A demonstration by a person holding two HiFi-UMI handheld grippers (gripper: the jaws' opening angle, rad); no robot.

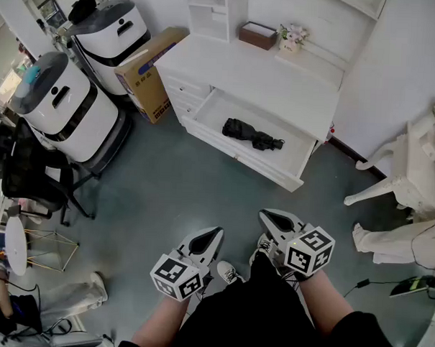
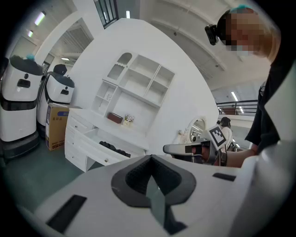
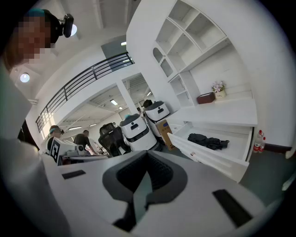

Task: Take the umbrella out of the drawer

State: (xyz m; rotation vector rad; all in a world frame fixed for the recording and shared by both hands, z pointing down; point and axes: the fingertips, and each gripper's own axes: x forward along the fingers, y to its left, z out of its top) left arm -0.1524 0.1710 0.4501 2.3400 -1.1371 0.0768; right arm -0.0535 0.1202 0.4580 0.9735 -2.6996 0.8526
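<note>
Grey-green floor (image 1: pixel 174 182) fills most of the head view, with the white desk (image 1: pixel 258 70) at the far side and its drawer (image 1: pixel 233 154) pulled out. The umbrella (image 1: pixel 251 134), black and folded, lies slantwise on the drawer's bottom. My left gripper (image 1: pixel 216 232) and right gripper (image 1: pixel 264 216) hang by my knees, well apart from the drawer, each with its jaws pressed together and nothing between them. Only this view shows how much floor lies between the grippers and the drawer, and the umbrella's full length.

Left gripper view: my jaws meet at a point, closed and empty. From this low angle the drawer's front wall hides most of the umbrella (only a dark strip peeks over). I judge the risk to be there: reaching in low, I could knock that wall or push the drawer back in.

Right gripper view: jaws closed here too. It looks down into the drawer and shows the umbrella's bunched fabric and its narrower end, which the left view lacks. If I pinch only loose cloth, it may slip or unfold, and I must spread the jaws before arriving.
</note>
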